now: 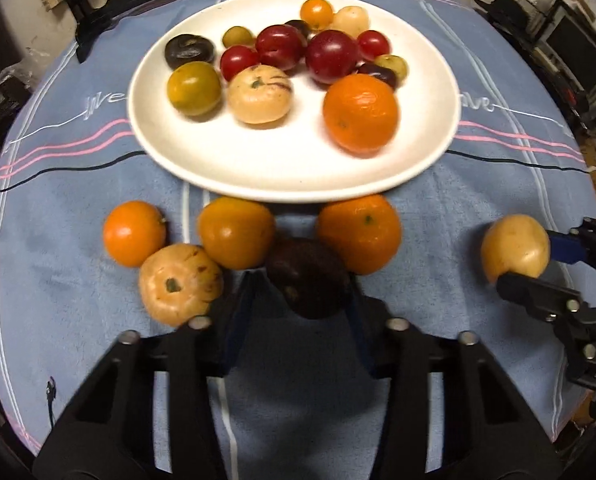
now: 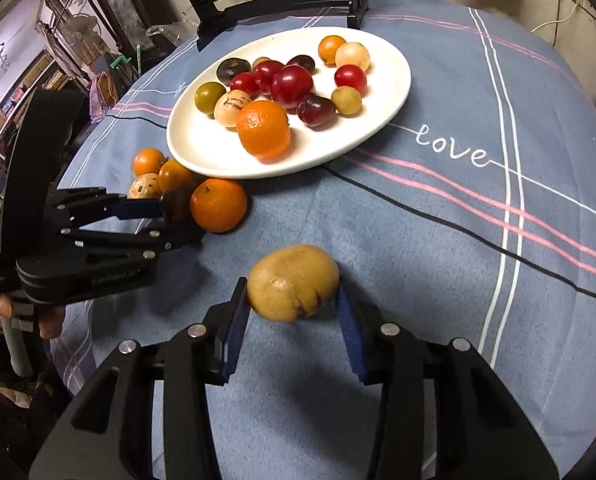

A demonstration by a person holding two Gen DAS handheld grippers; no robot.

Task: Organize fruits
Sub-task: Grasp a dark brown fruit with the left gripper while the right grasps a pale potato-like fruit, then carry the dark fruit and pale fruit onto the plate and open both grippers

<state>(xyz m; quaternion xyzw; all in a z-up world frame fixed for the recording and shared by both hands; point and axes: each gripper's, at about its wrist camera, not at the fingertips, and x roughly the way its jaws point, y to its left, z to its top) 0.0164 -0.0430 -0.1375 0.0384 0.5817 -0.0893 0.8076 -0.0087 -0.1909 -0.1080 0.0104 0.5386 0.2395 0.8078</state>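
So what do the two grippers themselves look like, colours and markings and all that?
Both are matte black linkage frames with silver round pivot pins and blue pads on the fingers. The left gripper carries white lettering on its body, too blurred to read surely. The right gripper looks the same build. No cables or sleeves show.

1. Plate [image 1: 257, 176]: plain white.
2. Bench cloth [image 2: 418, 240]: blue, with pink, white and black stripes.
3. Held fruit [image 2: 293, 282]: yellow-tan, dark flecks.
4. Gripped plum [image 1: 308, 278]: dark purple-brown.
5. Fingers [image 2: 348, 318]: blue pads, black frames.
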